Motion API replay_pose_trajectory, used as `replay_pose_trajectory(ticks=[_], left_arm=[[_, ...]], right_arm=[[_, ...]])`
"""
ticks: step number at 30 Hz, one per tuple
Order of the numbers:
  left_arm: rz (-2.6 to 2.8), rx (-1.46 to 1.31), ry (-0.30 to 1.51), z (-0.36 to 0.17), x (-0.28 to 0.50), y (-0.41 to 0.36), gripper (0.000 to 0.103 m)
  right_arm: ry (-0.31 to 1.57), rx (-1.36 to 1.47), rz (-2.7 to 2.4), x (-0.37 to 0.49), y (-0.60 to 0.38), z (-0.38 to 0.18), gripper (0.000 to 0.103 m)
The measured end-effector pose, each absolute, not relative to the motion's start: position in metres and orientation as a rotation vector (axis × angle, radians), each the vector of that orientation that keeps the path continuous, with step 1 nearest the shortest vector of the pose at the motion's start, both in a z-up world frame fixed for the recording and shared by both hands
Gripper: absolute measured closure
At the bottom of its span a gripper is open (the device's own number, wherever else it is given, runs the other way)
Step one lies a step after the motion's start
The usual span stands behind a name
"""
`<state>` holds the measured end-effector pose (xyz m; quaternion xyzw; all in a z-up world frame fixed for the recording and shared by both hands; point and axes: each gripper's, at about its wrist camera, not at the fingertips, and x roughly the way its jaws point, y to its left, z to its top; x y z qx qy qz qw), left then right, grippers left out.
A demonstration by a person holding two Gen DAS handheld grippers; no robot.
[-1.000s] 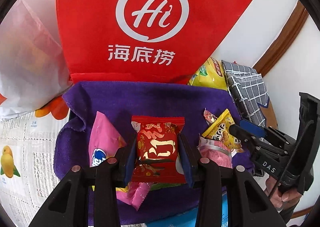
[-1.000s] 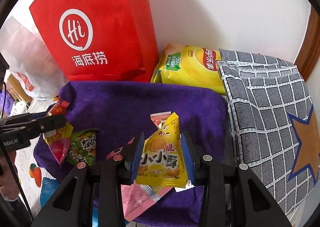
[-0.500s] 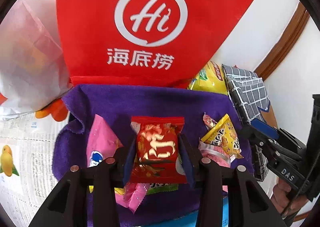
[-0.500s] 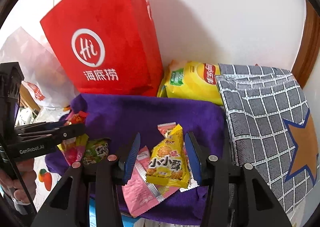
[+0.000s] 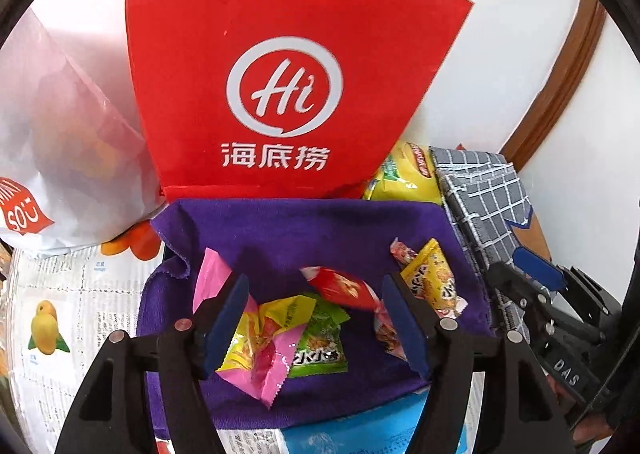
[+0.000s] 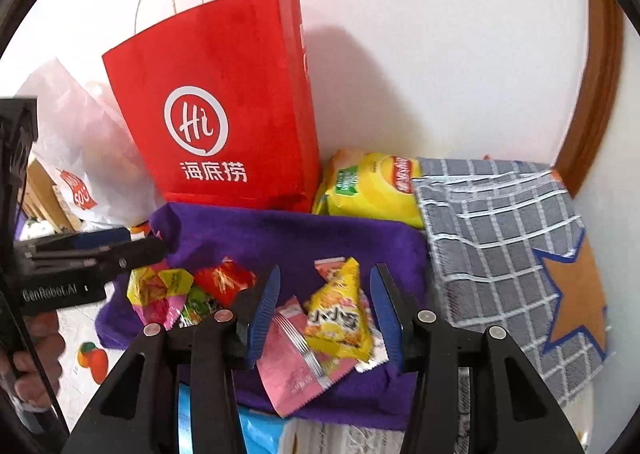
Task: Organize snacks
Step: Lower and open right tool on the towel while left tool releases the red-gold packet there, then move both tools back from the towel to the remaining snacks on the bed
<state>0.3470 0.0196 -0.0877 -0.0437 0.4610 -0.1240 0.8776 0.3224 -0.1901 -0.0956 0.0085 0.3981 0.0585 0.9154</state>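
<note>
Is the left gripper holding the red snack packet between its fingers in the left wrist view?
No, the left gripper is open and the red snack packet lies loose on the purple cloth.

Left gripper (image 5: 316, 324): black frame, blue pads (image 5: 226, 318), silver screws, "GenRobot.AI" marking. Right gripper (image 6: 325, 312): same build, "DAS" marking. Bare-skinned hand (image 6: 30, 358).

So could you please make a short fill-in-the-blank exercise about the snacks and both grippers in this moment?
1. The small snack packets lie on a ____ cloth.
2. Both the left hand-held gripper and the right hand-held gripper are ____, holding nothing.
3. The bag with the "Hi" logo standing behind the cloth is ____ in colour.
4. The large yellow chip bag lies between the red bag and a grey ____ cloth.

Missing words: purple; open; red; checked
</note>
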Motion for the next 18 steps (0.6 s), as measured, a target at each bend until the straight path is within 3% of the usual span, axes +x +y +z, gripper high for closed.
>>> replay_pose_trajectory(ticks=[12, 18], left_arm=[[-0.288, -0.018, 0.822, -0.036, 0.305, 0.01, 0.035], [-0.301, -0.044, 0.86, -0.032, 0.281, 0.025, 0.035]], right_arm=[[0.833, 0.015, 0.1, 0.252, -0.201, -0.076, 0.055], [0.847, 0.01, 0.117, 0.213, -0.2, -0.08, 0.053]])
